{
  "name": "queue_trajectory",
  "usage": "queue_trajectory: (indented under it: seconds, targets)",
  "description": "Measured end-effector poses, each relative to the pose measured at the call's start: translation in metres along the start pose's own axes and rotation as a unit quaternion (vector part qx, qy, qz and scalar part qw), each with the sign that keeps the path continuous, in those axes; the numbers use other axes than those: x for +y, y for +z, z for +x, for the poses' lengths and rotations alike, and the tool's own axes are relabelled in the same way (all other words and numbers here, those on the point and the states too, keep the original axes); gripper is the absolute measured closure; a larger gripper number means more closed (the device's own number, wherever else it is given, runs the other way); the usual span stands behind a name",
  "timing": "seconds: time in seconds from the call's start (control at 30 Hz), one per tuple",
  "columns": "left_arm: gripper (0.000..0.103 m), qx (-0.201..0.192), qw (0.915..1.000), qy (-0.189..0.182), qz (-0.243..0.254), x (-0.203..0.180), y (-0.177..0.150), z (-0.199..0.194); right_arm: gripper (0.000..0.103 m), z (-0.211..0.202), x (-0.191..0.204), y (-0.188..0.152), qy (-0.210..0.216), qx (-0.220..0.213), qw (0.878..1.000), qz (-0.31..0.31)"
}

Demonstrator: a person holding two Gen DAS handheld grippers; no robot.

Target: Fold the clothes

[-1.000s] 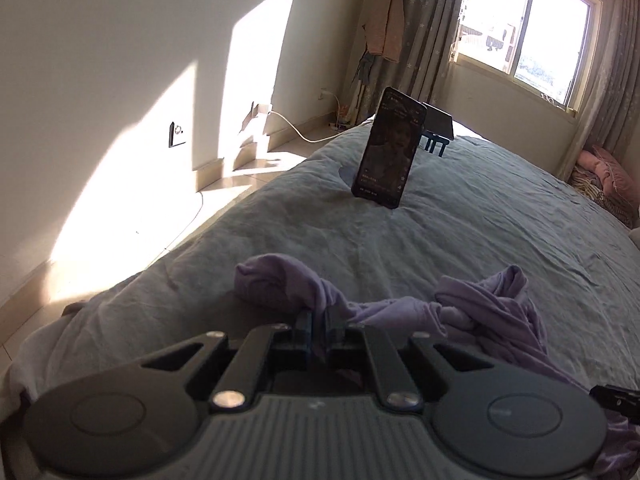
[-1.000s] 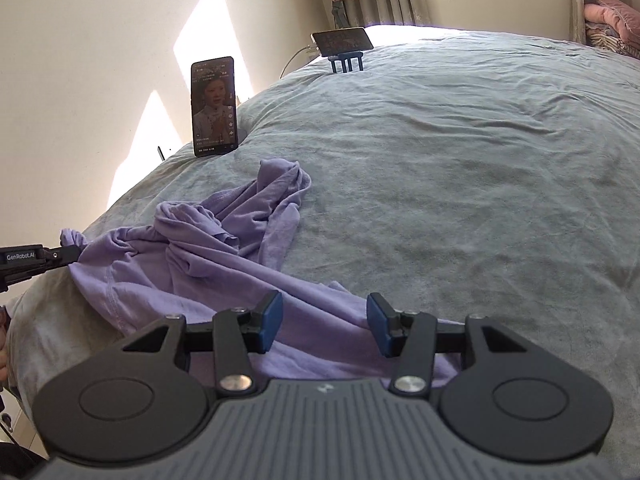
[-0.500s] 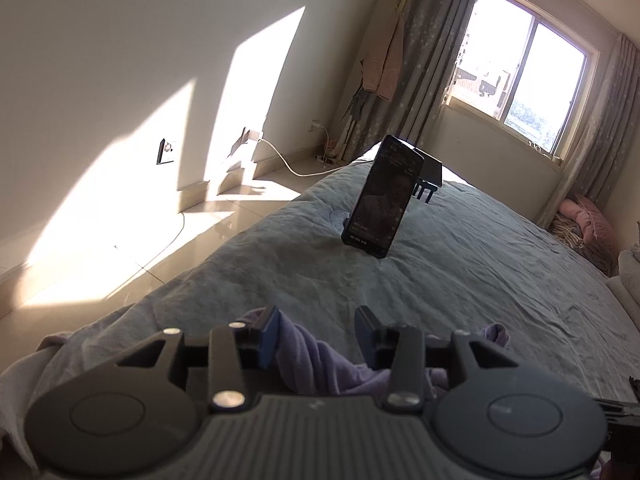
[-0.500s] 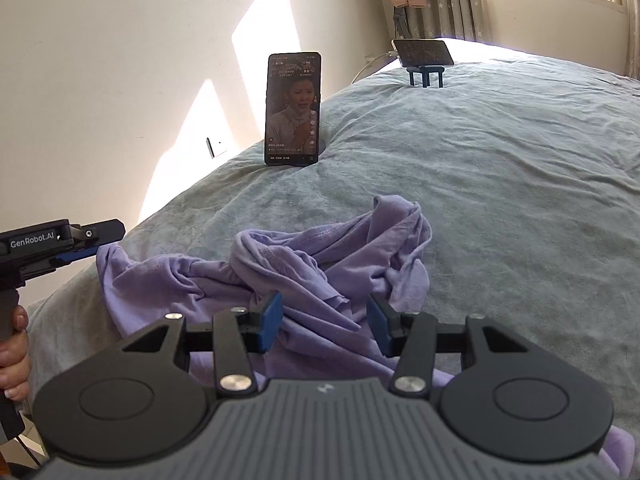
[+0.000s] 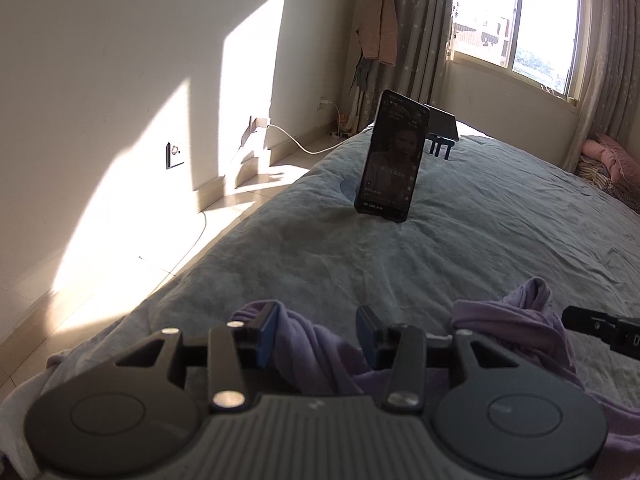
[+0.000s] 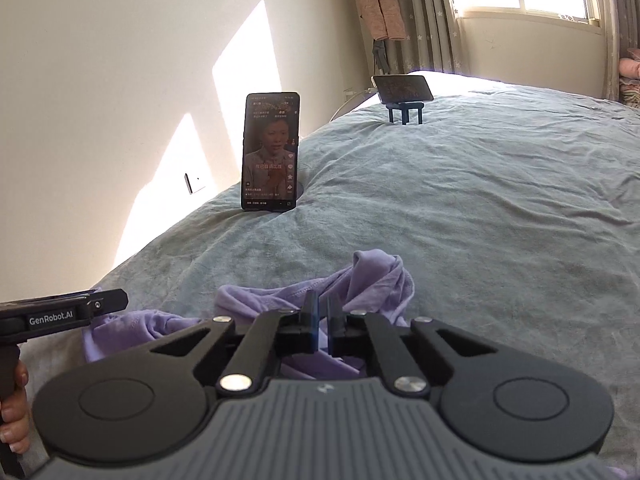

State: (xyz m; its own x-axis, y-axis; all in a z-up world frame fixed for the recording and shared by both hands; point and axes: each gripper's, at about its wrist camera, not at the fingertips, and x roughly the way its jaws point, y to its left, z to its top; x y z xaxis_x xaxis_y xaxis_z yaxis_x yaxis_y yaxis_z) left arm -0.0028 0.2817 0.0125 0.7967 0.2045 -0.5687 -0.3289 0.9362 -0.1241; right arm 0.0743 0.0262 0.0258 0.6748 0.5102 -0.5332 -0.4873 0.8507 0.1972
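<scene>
Sunlight is falling across the pale wall and onto the wide grey-green bedspread (image 6: 460, 208) that I am working over, with an upright black phone (image 6: 271, 151) playing a video at the far left and a second dark phone on a small stand (image 6: 403, 92) farther back near the curtains. The crumpled lilac cotton garment (image 6: 360, 280) is lying bunched in a heap at the near edge of the bed, not flat and not folded. My right gripper (image 6: 323, 314) is pinching down narrowly, its pads nearly together over a ridge of the lilac cloth; I am judging that it is holding fabric, though the pinch itself is hidden. My left gripper (image 5: 316, 330) is standing wide, straddling a twisted rope of the same garment without clamping it.

What I am worrying about: the right pinch may be catching several layers at once, so lifting would be dragging the whole knot instead of opening it. The left pads, being spread, may be closing on a twist rather than an edge. A wide sweep could also be knocking the near phone over
</scene>
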Motion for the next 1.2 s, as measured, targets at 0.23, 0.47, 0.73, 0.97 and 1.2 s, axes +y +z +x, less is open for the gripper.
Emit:
queue_trajectory:
  seconds: [0.23,0.47,0.73,0.97,1.2]
  targets:
    - [0.059,0.004,0.9999,0.002,-0.015,0.000,0.000,-0.001,0.086,-0.020,-0.031,0.002,-0.012,-0.007,0.999,0.035]
    - [0.060,-0.023,0.9977,-0.016,-0.061,0.008,0.003,-0.012,0.038,-0.012,0.008,-0.006,0.016,-0.002,1.000,-0.026]
    - [0.061,-0.025,0.9958,-0.038,-0.080,0.009,0.003,-0.008,0.049,0.020,0.040,-0.011,0.034,0.012,0.997,-0.063]
    - [0.061,0.026,0.9983,-0.013,-0.051,0.005,-0.003,0.009,0.086,0.033,0.039,-0.012,0.021,0.013,0.998,-0.051]
    - [0.061,0.030,0.9985,-0.010,-0.045,0.007,-0.006,0.008,0.089,0.002,0.005,0.000,-0.013,-0.012,1.000,-0.016]
